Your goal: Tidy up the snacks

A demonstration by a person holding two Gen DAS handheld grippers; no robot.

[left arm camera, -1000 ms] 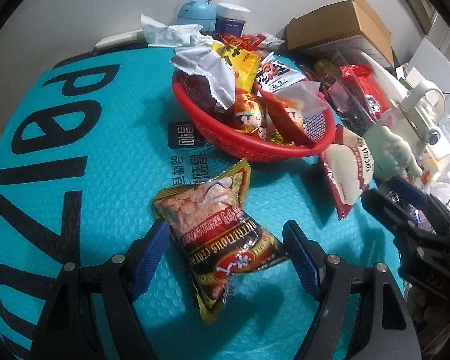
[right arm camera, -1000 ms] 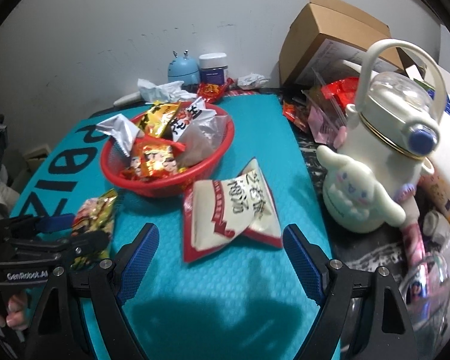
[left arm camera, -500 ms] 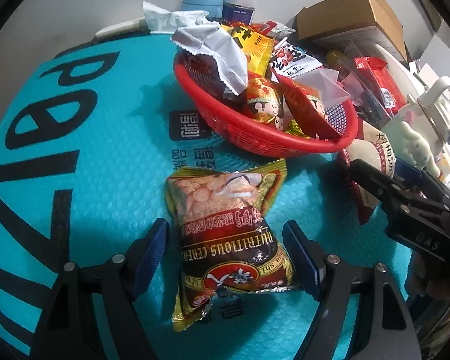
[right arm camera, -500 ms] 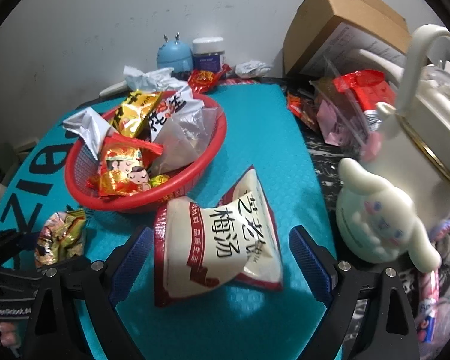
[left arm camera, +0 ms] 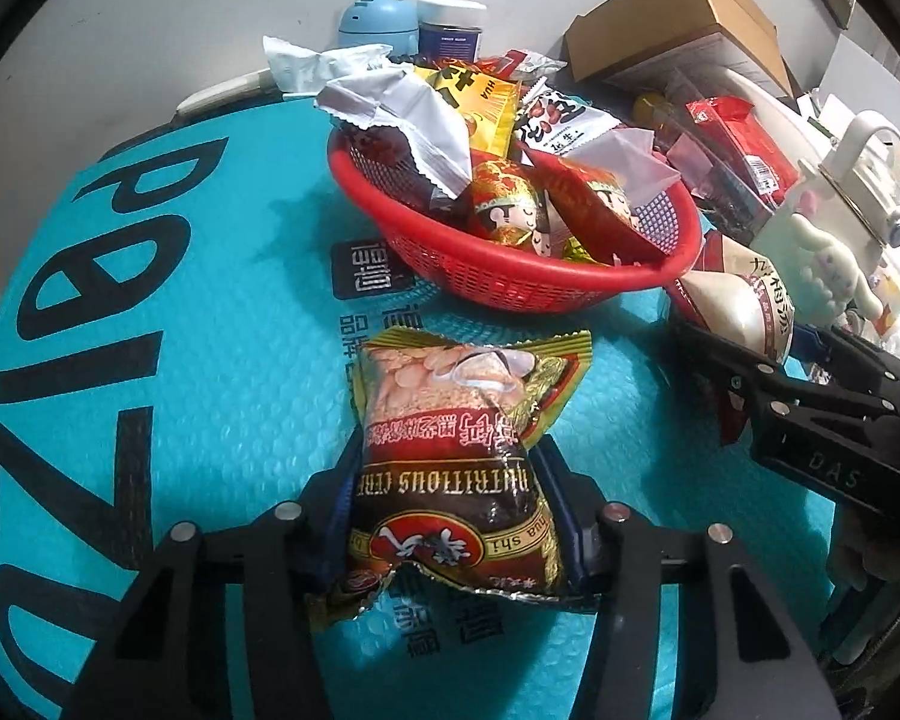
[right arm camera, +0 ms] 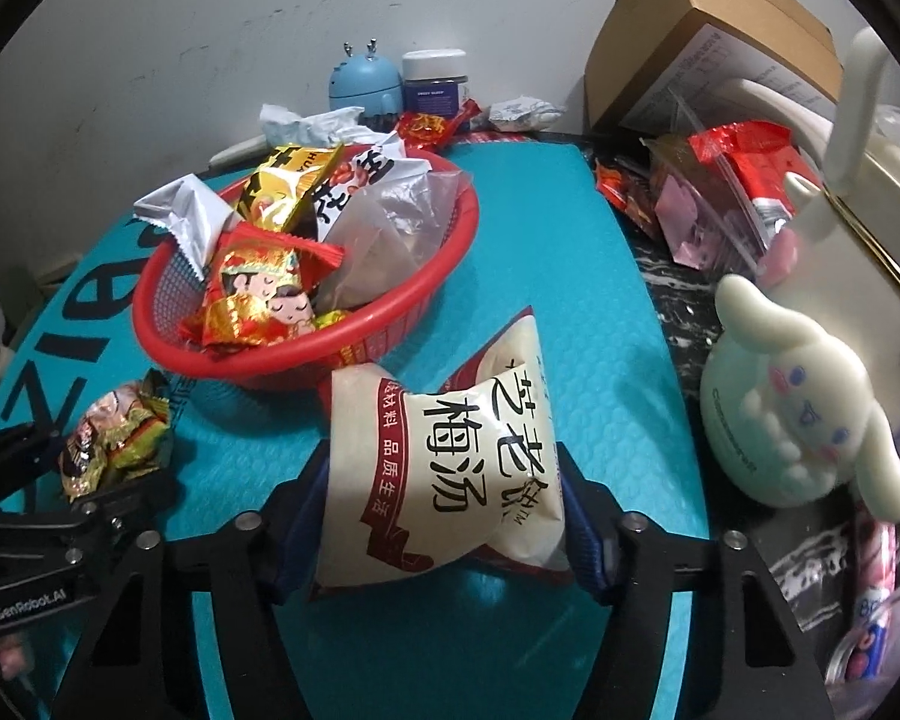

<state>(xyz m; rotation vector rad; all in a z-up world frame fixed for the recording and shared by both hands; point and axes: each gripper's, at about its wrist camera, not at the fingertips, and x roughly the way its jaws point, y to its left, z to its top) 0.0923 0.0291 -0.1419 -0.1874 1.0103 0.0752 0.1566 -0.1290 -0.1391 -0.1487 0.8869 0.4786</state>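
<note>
A brown and gold cereal packet lies on the teal mat just in front of the red basket, which is heaped with snack packets. My left gripper is closing; its blue pads press the packet's lower half from both sides. In the right wrist view a white packet with red trim lies beside the basket. My right gripper is closing too, and its pads pinch that packet's lower sides. Each gripper shows at the edge of the other's view.
A white kettle and a cream cartoon-dog bottle stand close on the right, off the teal mat. Red packets and a cardboard box lie behind them. A blue gadget and a jar stand at the wall.
Both pairs of jaws have closed in from wide open onto their packets. The right gripper came down and closer to the white packet; the cereal packet now sits straight between the left pads.
</note>
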